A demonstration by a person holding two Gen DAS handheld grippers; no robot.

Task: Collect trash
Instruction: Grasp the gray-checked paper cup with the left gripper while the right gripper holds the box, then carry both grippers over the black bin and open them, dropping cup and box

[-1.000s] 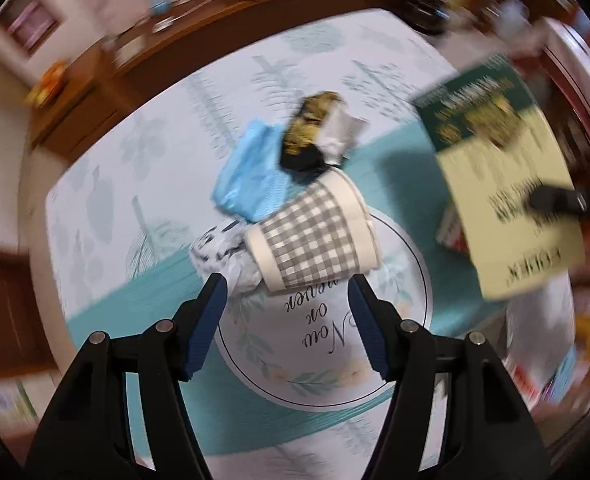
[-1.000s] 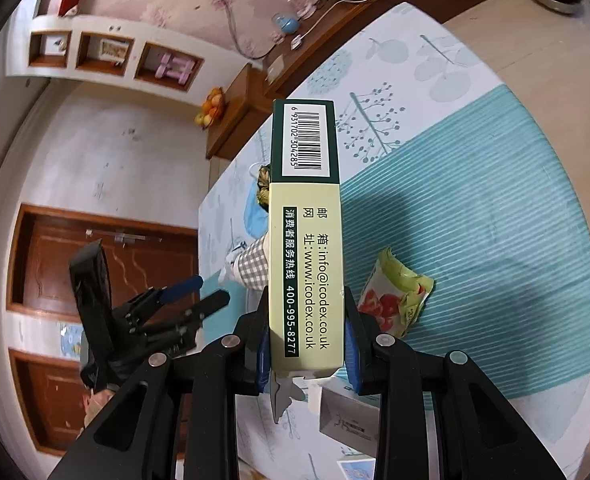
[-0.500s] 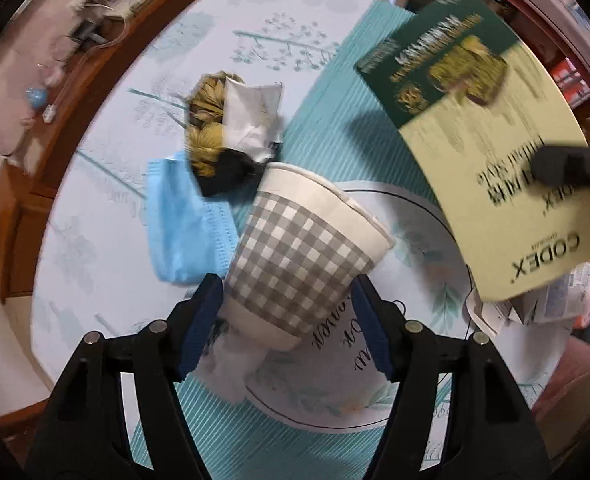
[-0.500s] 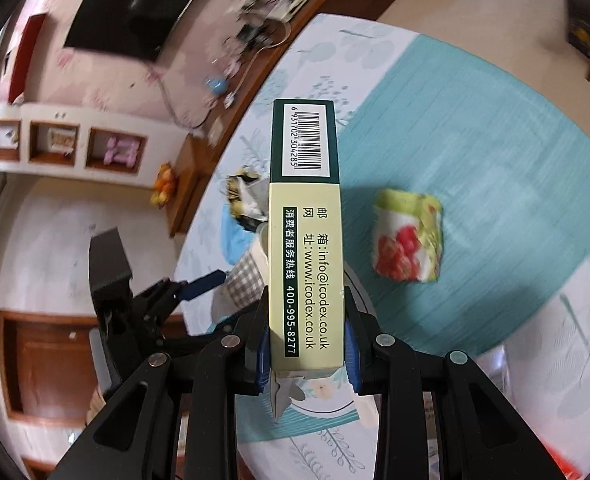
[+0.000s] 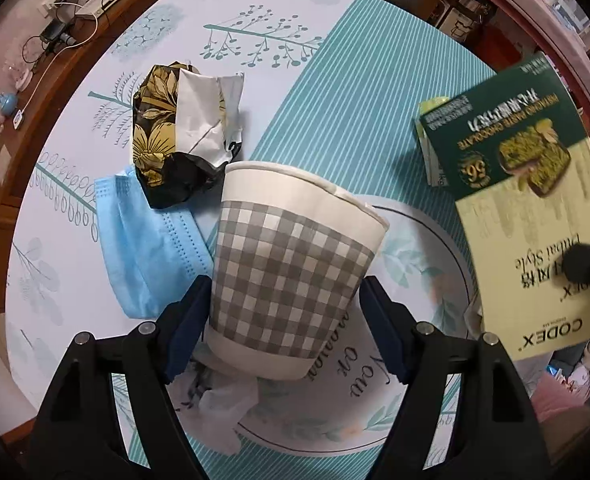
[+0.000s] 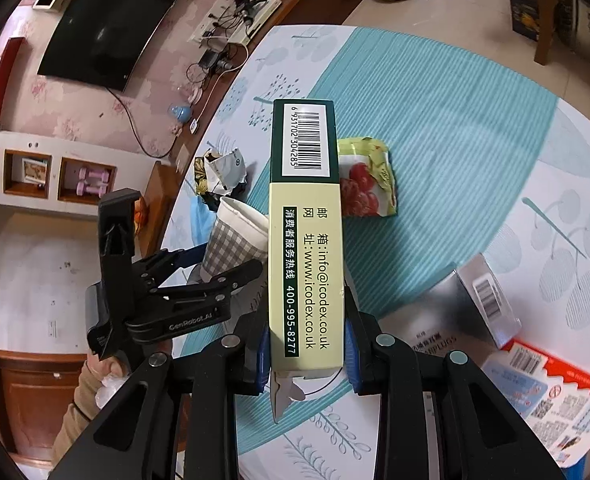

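Counter covered in teal-and-white leaf-print cloth; wall television behind. Left gripper, jaws just widening, straddles the checked paper cup ungripped beside a blue mask. Right gripper clenched on the chocolate box, masking a cherry wrapper.

Soft, even indoor light fills both views, casting only faint shadows under the grey-checked paper cup between the left gripper's fingers. Centres are sharp; the green-and-cream cardboard box to its right is slightly blurred. Fisheye bending curves everything toward dark, vignetted corners.
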